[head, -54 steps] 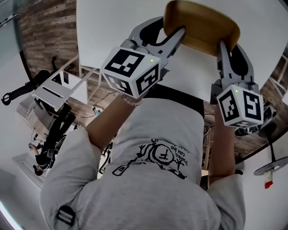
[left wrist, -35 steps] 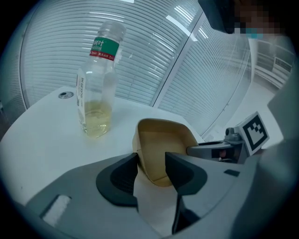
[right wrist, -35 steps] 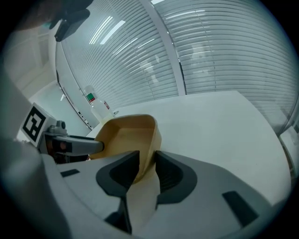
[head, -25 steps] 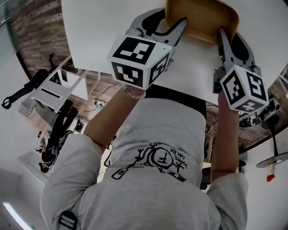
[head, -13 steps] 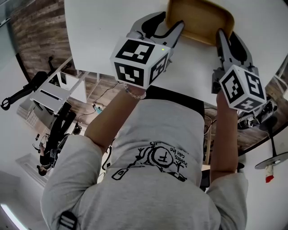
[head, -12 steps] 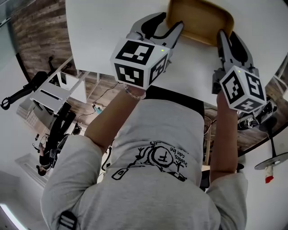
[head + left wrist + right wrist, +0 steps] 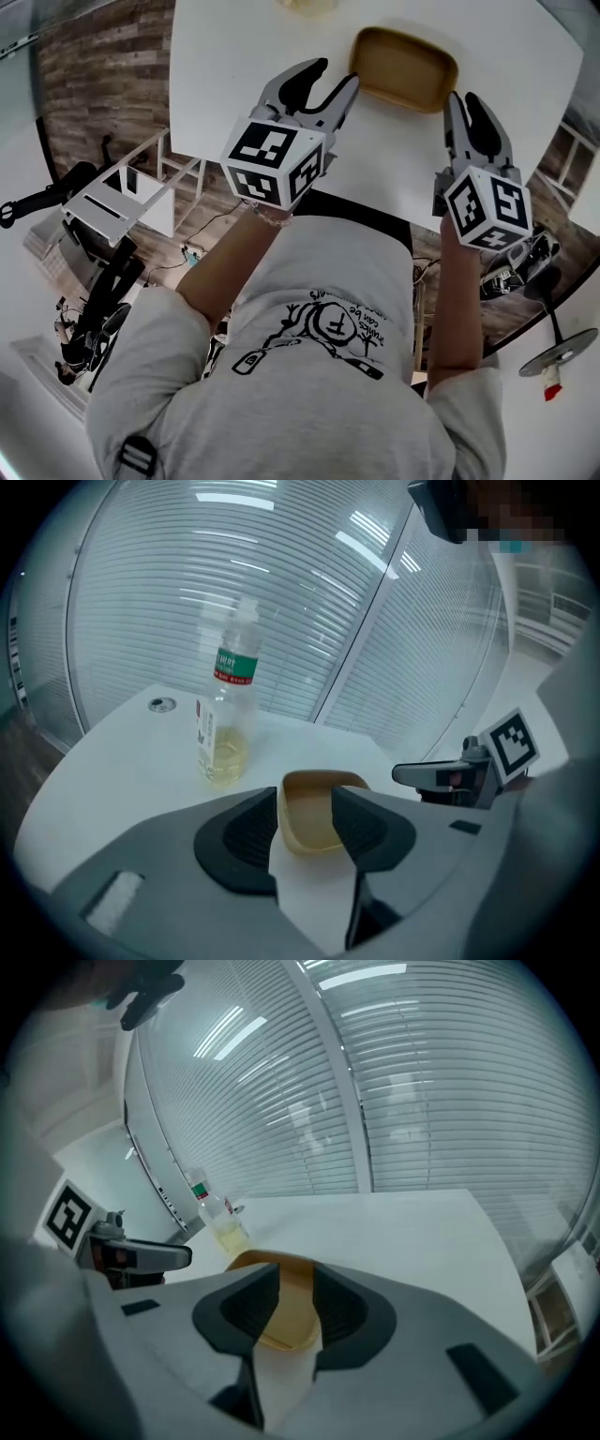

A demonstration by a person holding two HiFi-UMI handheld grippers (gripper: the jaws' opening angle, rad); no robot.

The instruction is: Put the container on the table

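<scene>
The tan shallow container point(image 7: 403, 67) rests flat on the white table point(image 7: 244, 56), free of both grippers. My left gripper point(image 7: 330, 80) hangs open just left of it, short of its rim. Level with the container's near right corner and a little short of it, my right gripper point(image 7: 466, 103) is open too. In the left gripper view the container point(image 7: 314, 794) lies beyond the open jaws point(image 7: 305, 829), nothing between the pads. The right gripper view shows the same: container point(image 7: 292, 1288) ahead of the open gripper point(image 7: 292, 1321).
A clear plastic bottle point(image 7: 225, 714) holding a little yellowish liquid stands upright behind the container, seen also as the bottle point(image 7: 220, 1222). A small metal disc point(image 7: 161, 705) is set in the tabletop. Glass walls with blinds ring the table. A white rack point(image 7: 122, 192) stands on the floor at left.
Both grippers, earlier at the container's two sides near its rim, have drawn back toward the person. The container stays on the table, apart from them.
</scene>
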